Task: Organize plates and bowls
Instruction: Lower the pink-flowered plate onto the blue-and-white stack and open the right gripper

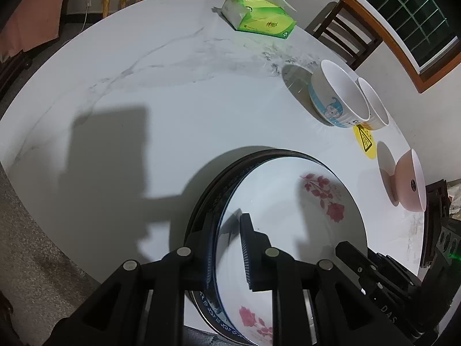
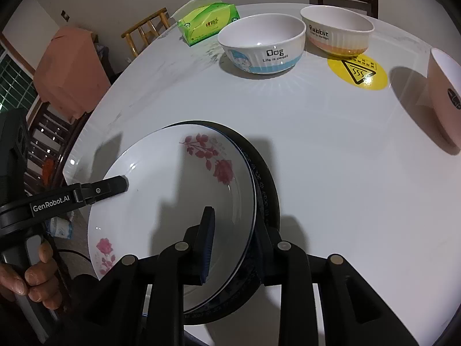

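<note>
Item: stack of plates at the near edge of the round table, lower centre of both frames; a rose-patterned plate on top, a blue-rimmed plate under it, a dark plate at the bottom. We hold the stack from two opposite sides; our left gripper straddles the rim at the stack's left edge, one finger over the top plate, the other outside the rim, jaws narrowed onto the plates; our right gripper does the same at the right edge. Bowls lie well apart, toward the upper right of both frames: a blue-banded bowl, an orange-banded bowl just beside it, a pink bowl at the far right; a yellow sticker between them; a green tissue pack beyond. We judge that the coming move turns on this straddle; both grippers sit equally near, across the stack's width.
</note>
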